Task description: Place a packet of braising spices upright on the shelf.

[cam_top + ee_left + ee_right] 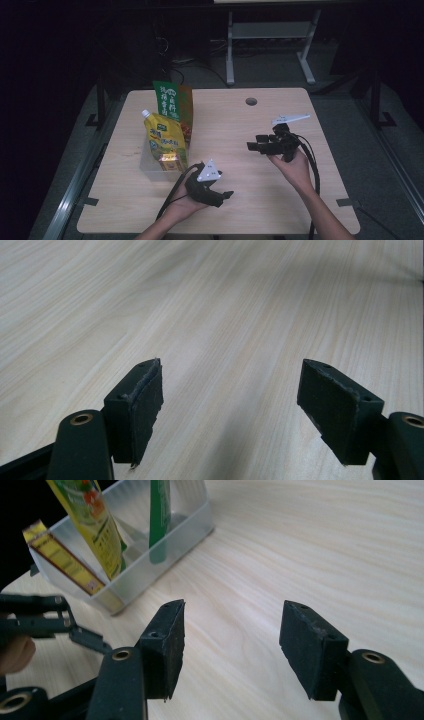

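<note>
- From the high view I see the desk (240, 125) as a pale wooden top in the middle of the frame, dark floor all round it.
- At the left of centre stands a clear plastic bin (150, 165), a shallow box resting flat on the desk.
- In it I count three packs standing upright: a green packet (167, 97) at the back, a yellow spouted pouch (165, 135) in front of it, and a small yellow carton (169, 161) at the near end.
- In the right gripper view the same bin (165, 550) sits in the upper left of the frame, with the green packet (160, 510), the pouch (92, 525) and the carton (62, 560) leaning inside it.
- My left gripper (217, 196) lies low at the lower middle of the high view, just right of the bin's near corner and not touching it.
- In the left gripper view its jaws stand wide apart, released, with only bare wood grain (225, 315) between them.
- My left hand (187, 205) cups the gripper from below.
- My right gripper (252, 146) is right of centre in the high view, pointing left toward the bin and well apart from it.
- In the right gripper view (230, 645) its jaws are released too, nothing between the pads (172, 645), bare desk beneath.
- The left gripper's arms (45, 620) show at the left edge of that view.
- A round cable hole (251, 101) sits near the desk's far edge.
</note>
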`<action>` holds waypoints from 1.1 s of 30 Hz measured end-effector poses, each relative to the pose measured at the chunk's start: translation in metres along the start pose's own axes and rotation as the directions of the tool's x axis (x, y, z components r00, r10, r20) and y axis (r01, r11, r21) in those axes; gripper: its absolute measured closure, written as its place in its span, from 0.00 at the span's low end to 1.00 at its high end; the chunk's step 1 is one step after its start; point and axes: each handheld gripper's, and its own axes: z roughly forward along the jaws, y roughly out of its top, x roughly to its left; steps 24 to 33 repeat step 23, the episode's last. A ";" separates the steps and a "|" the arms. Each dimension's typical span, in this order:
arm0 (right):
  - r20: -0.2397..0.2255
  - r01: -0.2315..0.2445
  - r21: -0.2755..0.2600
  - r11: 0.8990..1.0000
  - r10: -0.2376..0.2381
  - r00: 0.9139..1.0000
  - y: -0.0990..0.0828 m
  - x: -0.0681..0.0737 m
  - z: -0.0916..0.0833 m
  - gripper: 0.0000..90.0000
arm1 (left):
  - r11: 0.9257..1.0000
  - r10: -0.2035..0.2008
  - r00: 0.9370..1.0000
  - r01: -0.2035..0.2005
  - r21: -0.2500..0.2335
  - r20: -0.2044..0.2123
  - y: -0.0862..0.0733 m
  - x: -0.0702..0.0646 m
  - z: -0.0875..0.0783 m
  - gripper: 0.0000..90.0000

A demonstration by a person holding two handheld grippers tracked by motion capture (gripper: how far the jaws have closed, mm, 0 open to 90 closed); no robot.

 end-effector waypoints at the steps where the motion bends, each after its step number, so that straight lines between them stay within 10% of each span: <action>1: 0.002 -0.005 0.003 1.000 0.005 1.000 -0.004 0.000 -0.001 0.47 | 1.000 0.001 1.000 -0.001 -0.001 -0.001 0.000 0.000 -0.001 0.29; 22: 0.007 -0.078 -0.004 0.997 0.078 0.997 -0.074 -0.004 -0.026 0.41 | 1.000 0.005 1.000 -0.005 0.000 0.001 -0.002 -0.002 0.000 0.28; 33: 0.007 -0.078 -0.004 0.997 0.078 0.997 -0.074 -0.004 -0.026 0.41 | 1.000 0.005 1.000 -0.005 0.000 0.001 -0.002 -0.002 0.000 0.28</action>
